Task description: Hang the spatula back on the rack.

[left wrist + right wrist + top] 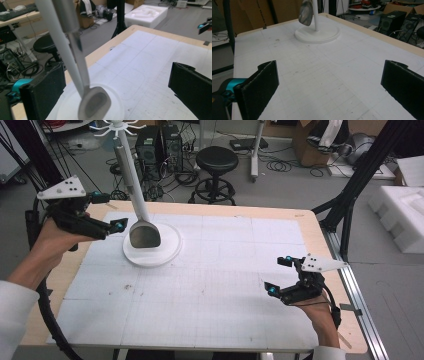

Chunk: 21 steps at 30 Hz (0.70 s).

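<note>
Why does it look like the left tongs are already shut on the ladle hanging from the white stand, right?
Not quite: the left tongs are open, not shut. In the left gripper view the jaws stand wide apart on either side of the ladle, touching nothing. The ladle does hang from the white stand, its bowl just over the round base.

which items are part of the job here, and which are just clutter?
In the job:
- metal ladle-like utensil hanging on the white rack
- white utensil rack with round base
- left gripper, open beside the utensil
- right gripper, open, idle

Lying about:
- black round stool
- white foam blocks
- black computer towers
</note>
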Each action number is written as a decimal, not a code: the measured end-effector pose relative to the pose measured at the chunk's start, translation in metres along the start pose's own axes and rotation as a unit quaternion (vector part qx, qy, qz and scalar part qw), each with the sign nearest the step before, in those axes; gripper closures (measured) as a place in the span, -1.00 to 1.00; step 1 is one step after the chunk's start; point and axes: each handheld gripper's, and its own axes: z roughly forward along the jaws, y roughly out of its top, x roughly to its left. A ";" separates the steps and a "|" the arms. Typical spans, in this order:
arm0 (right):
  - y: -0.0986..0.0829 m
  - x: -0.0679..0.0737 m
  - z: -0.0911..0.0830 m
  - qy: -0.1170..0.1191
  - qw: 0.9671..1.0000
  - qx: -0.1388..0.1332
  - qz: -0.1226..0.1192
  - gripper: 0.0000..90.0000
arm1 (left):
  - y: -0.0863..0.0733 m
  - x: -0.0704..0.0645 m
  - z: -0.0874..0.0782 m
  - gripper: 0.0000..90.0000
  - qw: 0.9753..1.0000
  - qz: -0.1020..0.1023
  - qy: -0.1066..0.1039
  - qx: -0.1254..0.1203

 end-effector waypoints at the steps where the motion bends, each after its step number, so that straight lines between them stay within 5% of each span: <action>1: 0.000 0.001 0.000 0.001 1.000 0.001 0.001 -0.99 | -0.004 -0.004 -0.001 -0.96 1.000 0.003 -0.004 -0.002; 10: -0.001 0.000 -0.001 0.000 1.000 0.002 0.002 -0.99 | -0.064 -0.036 -0.005 -0.96 0.999 -0.002 -0.033 -0.023; 16: -0.001 0.001 -0.001 -0.002 1.000 0.001 0.001 -0.99 | -0.102 -0.043 -0.005 -0.96 0.998 -0.025 -0.044 -0.035; 21: -0.004 0.001 -0.001 -0.003 1.000 -0.002 0.003 -0.99 | -0.124 -0.050 -0.008 -0.96 0.998 -0.021 -0.045 -0.036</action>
